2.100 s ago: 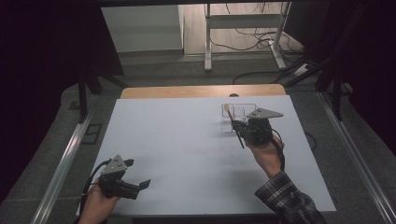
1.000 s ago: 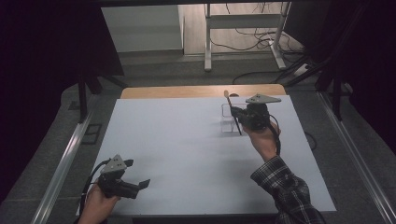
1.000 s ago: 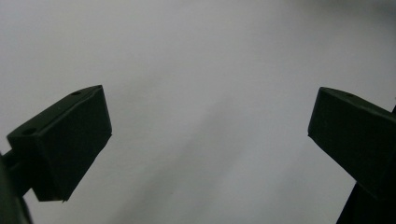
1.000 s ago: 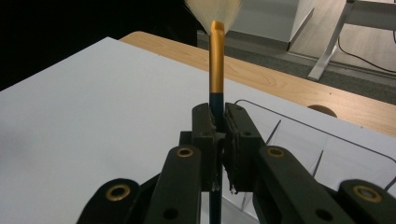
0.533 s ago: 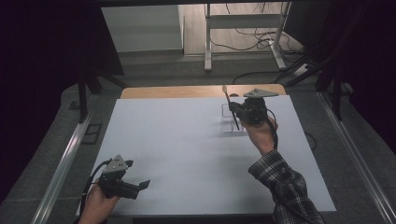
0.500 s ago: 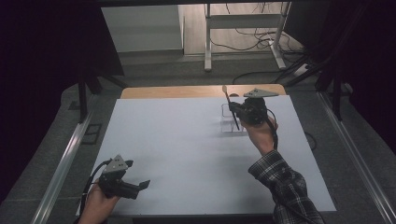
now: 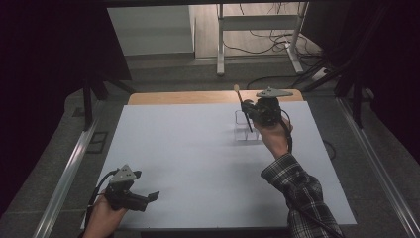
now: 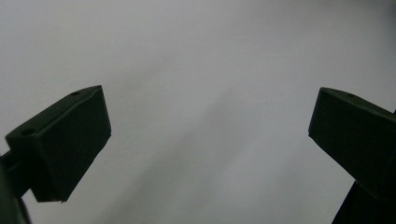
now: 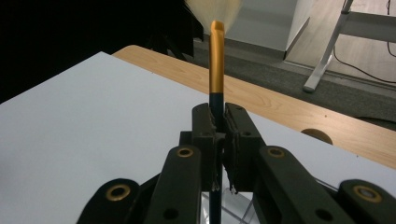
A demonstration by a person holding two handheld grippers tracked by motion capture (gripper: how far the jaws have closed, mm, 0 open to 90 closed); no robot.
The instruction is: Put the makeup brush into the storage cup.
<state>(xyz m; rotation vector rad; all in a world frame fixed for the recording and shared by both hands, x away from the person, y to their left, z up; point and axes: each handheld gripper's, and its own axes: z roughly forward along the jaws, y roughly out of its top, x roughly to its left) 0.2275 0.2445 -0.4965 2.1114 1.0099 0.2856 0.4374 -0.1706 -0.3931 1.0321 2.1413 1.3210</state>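
Right gripper, jaws pinching the brush upright above the clear holder at the table's far side, may miss a slot if the handle tilts.

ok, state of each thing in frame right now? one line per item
Brush: held upright, bristles up, lower end over the clear holder.
Right gripper: shut on the brush handle.
Left gripper: open, holding nothing, low over the table.
Clear holder: upright on the table; cannot tell if the brush tip is inside.
Table: white top, wooden strip at the far edge.
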